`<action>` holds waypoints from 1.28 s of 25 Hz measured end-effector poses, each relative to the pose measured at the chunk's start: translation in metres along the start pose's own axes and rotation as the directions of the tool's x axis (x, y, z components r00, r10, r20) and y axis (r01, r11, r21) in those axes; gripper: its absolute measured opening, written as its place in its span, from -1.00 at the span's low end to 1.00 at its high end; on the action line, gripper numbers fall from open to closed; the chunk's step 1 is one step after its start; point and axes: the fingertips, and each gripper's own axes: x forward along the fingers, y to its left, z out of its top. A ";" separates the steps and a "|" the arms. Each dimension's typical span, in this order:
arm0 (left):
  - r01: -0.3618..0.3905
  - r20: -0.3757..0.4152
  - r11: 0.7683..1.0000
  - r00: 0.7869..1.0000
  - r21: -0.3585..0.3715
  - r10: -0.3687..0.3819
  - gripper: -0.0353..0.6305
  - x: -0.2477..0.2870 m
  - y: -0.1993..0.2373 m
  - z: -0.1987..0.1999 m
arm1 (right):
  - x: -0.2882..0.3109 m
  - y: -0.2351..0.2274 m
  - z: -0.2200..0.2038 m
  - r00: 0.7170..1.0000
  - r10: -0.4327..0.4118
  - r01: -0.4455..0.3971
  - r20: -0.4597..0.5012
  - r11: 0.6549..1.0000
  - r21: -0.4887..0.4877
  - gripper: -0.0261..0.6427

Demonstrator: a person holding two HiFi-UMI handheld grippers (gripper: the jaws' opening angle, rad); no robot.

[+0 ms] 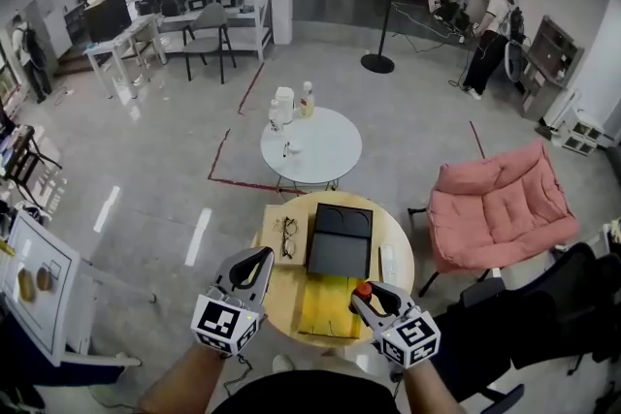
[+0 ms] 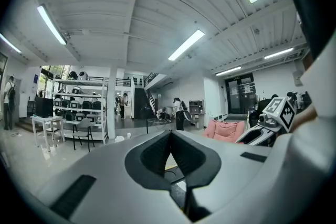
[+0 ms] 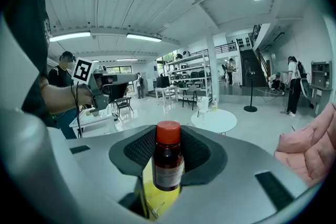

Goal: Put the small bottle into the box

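The right tongs (image 1: 367,300) hide the small bottle (image 1: 363,288) below its red cap.

The bottle (image 3: 168,165) is small, of dark brown glass with a red cap and a pale label. It stands upright, pinched between the right gripper's (image 1: 369,303) jaws. The box (image 1: 340,240), black and flat, lies on the round wooden table (image 1: 325,200) just beyond it.

Glasses (image 1: 288,238) lie just left of box (image 1: 340,242).
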 end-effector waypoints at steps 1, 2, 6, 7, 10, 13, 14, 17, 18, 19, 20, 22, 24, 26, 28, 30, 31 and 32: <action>0.001 0.003 1.000 1.000 0.002 -0.001 -0.84 0.001 -0.002 0.001 | 0.002 -0.001 -0.003 1.000 -0.002 0.002 -0.007 1.000 0.000 -0.47; 0.004 0.003 1.000 1.000 0.006 -0.004 -0.84 0.002 -0.005 0.001 | 0.003 -0.002 -0.007 1.000 -0.003 0.003 -0.014 1.000 -0.001 -0.47; 0.012 0.000 1.000 1.000 0.018 -0.012 -0.84 0.006 -0.013 0.002 | 0.011 -0.004 -0.021 0.999 0.003 -0.003 -0.041 1.000 -0.002 -0.47; 0.014 0.000 1.000 1.000 0.020 -0.014 -0.84 0.007 -0.014 0.003 | 0.013 -0.004 -0.025 0.999 0.006 -0.006 -0.047 1.000 -0.001 -0.47; 0.023 0.002 0.999 1.000 0.030 -0.023 -0.84 0.011 -0.018 0.005 | 0.019 -0.007 -0.033 0.998 0.003 -0.003 -0.060 1.000 0.001 -0.47; 0.033 0.003 0.999 0.999 0.040 -0.033 -0.84 0.014 -0.020 0.007 | 0.027 -0.008 -0.041 0.997 0.005 -0.005 -0.076 1.000 0.005 -0.47; 0.036 0.003 0.998 0.999 0.042 -0.036 -0.84 0.015 -0.020 0.007 | 0.030 -0.008 -0.044 0.997 0.006 -0.005 -0.082 1.000 0.006 -0.47; 0.043 0.005 0.998 0.999 0.048 -0.044 -0.84 0.019 -0.019 0.009 | 0.040 -0.010 -0.053 0.994 0.004 -0.003 -0.106 1.000 0.007 -0.47; 0.045 0.005 0.998 0.999 0.049 -0.046 -0.84 0.019 -0.019 0.009 | 0.043 -0.010 -0.057 0.993 0.005 -0.004 -0.117 1.000 0.007 -0.47; 0.048 0.006 0.998 0.999 0.050 -0.048 -0.84 0.020 -0.019 0.010 | 0.046 -0.011 -0.062 0.992 0.006 -0.005 -0.129 1.000 0.005 -0.47; 0.049 0.005 0.997 0.999 0.052 -0.050 -0.84 0.020 -0.020 0.010 | 0.048 -0.011 -0.067 0.990 0.007 -0.007 -0.142 1.000 0.003 -0.47; 0.052 -0.001 0.997 0.999 0.053 -0.052 -0.84 0.020 -0.020 0.009 | 0.054 -0.013 -0.079 0.985 0.011 -0.011 -0.172 1.000 -0.003 -0.47; 0.055 -0.007 0.997 0.998 0.054 -0.055 -0.84 0.021 -0.020 0.007 | 0.060 -0.015 -0.091 0.979 0.015 -0.016 -0.202 1.000 -0.006 -0.47; 0.060 -0.012 0.997 0.998 0.053 -0.060 -0.84 0.021 -0.022 0.005 | 0.064 -0.016 -0.104 0.973 0.018 -0.020 -0.231 1.000 -0.006 -0.47; 0.063 -0.018 0.997 0.998 0.053 -0.062 -0.84 0.021 -0.021 0.003 | 0.069 -0.017 -0.115 0.967 0.020 -0.022 -0.255 1.000 -0.005 -0.47; 0.064 -0.023 0.997 0.998 0.053 -0.063 -0.84 0.019 -0.020 0.001 | 0.073 -0.016 -0.125 0.960 0.023 -0.024 -0.278 1.000 -0.001 -0.47; 0.064 -0.023 0.997 0.998 0.053 -0.062 -0.84 0.019 -0.020 0.001 | 0.075 -0.017 -0.131 0.957 0.024 -0.024 -0.289 1.000 0.001 -0.47; 0.063 -0.023 0.997 0.998 0.054 -0.062 -0.84 0.019 -0.019 0.001 | 0.077 -0.017 -0.137 0.953 0.024 -0.025 -0.301 1.000 0.003 -0.47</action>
